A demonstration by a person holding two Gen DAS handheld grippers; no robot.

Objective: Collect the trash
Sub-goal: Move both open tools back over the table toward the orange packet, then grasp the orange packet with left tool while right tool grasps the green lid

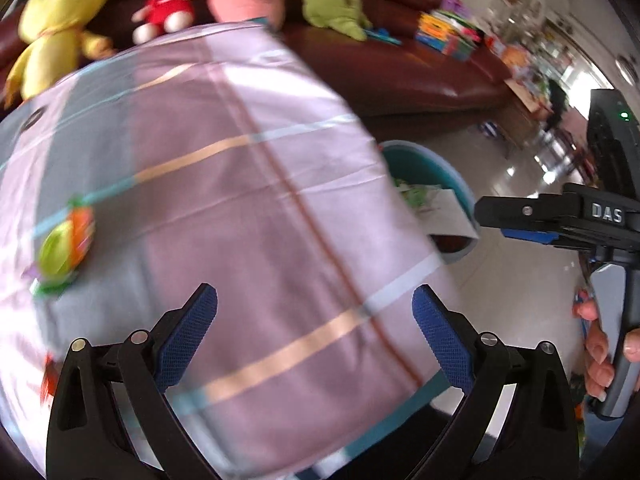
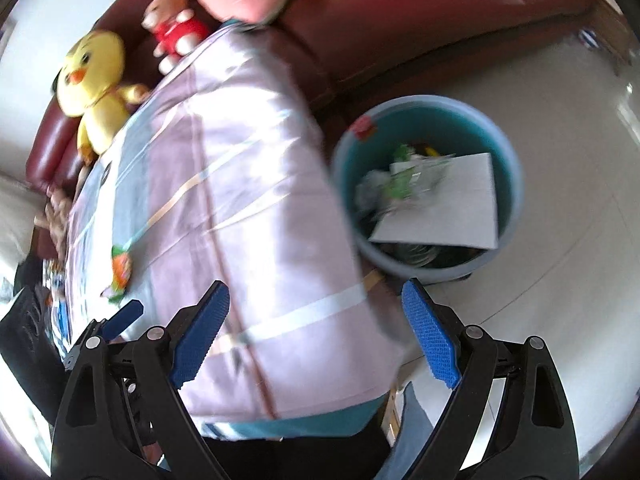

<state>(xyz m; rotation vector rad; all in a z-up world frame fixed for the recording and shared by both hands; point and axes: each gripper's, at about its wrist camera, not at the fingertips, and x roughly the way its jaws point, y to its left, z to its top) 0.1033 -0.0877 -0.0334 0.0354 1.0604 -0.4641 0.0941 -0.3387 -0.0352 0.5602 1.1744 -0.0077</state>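
Note:
A green and orange wrapper [image 1: 64,246] lies on the striped cloth over the table [image 1: 248,208], at its left side; it also shows in the right wrist view [image 2: 120,270]. A blue bin [image 2: 426,184] stands on the floor right of the table, holding a white sheet [image 2: 452,208] and crumpled wrappers; its rim shows in the left wrist view [image 1: 440,168]. My left gripper [image 1: 314,332] is open and empty above the cloth. My right gripper [image 2: 316,328] is open and empty over the table's right corner, next to the bin. The right gripper also shows in the left wrist view [image 1: 516,220], near the bin.
A dark red sofa [image 1: 392,76] behind the table carries a yellow duck plush [image 1: 60,28], a small bear in red [image 1: 166,4], pink and green cushions and colourful books [image 1: 448,32]. Pale tiled floor [image 2: 568,280] lies right of the bin.

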